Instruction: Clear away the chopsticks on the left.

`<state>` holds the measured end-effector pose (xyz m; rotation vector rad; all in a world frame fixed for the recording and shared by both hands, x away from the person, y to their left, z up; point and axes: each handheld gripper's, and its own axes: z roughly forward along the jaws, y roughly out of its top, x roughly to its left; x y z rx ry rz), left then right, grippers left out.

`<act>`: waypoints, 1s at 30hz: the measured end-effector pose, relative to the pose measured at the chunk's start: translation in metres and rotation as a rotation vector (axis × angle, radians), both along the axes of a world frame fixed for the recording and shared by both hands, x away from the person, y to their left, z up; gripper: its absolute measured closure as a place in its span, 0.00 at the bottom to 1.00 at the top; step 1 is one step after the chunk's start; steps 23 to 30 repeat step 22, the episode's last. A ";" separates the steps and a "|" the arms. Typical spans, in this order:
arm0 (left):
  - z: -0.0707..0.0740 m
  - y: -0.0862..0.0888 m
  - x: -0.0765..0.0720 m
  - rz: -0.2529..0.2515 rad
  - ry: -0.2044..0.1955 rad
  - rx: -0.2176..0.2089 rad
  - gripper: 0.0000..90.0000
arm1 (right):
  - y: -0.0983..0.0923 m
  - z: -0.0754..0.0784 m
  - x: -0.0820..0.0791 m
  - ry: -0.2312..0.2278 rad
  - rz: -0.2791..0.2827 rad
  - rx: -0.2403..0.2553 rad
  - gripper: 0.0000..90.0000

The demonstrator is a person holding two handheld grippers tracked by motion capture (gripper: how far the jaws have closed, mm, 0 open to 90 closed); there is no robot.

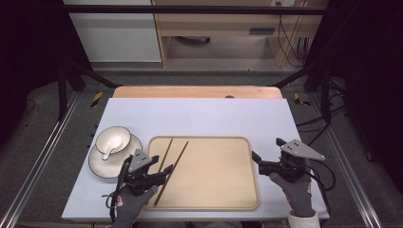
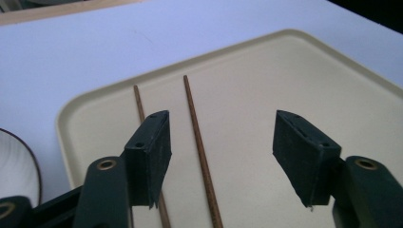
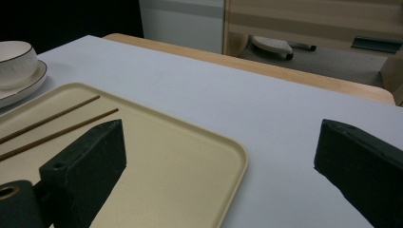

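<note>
No legible text, label, brand, number or sign found in any view. The tray (image 1: 205,199), the chopsticks (image 1: 172,168), the bowl (image 1: 114,138) and the worktop (image 1: 199,114) carry no readable marking. Yellow-and-black hazard tape (image 1: 97,98) on the floor bears stripes, no lettering.

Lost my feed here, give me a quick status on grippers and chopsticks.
Left gripper open above chopsticks, nothing held. Right gripper open beside tray. Chopsticks flat on tray, uncrossed. Nothing in the way.
</note>
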<state>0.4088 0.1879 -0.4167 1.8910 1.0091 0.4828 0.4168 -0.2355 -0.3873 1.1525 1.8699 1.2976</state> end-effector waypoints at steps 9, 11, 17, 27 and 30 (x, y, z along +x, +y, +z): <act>0.002 0.039 -0.006 0.026 -0.036 0.014 0.32 | -0.002 -0.002 0.001 0.009 -0.003 -0.001 0.04; 0.000 0.046 -0.007 0.033 -0.036 0.012 0.31 | -0.003 -0.004 0.002 0.012 -0.008 -0.008 0.04; -0.005 0.061 -0.008 0.035 -0.035 0.012 0.28 | -0.003 -0.006 0.003 0.019 -0.012 -0.009 0.04; -0.009 0.070 -0.009 0.057 -0.025 -0.016 0.28 | -0.004 -0.009 0.006 0.023 -0.017 -0.016 0.04; -0.009 0.070 -0.009 0.057 -0.025 -0.016 0.28 | -0.004 -0.009 0.006 0.023 -0.017 -0.016 0.04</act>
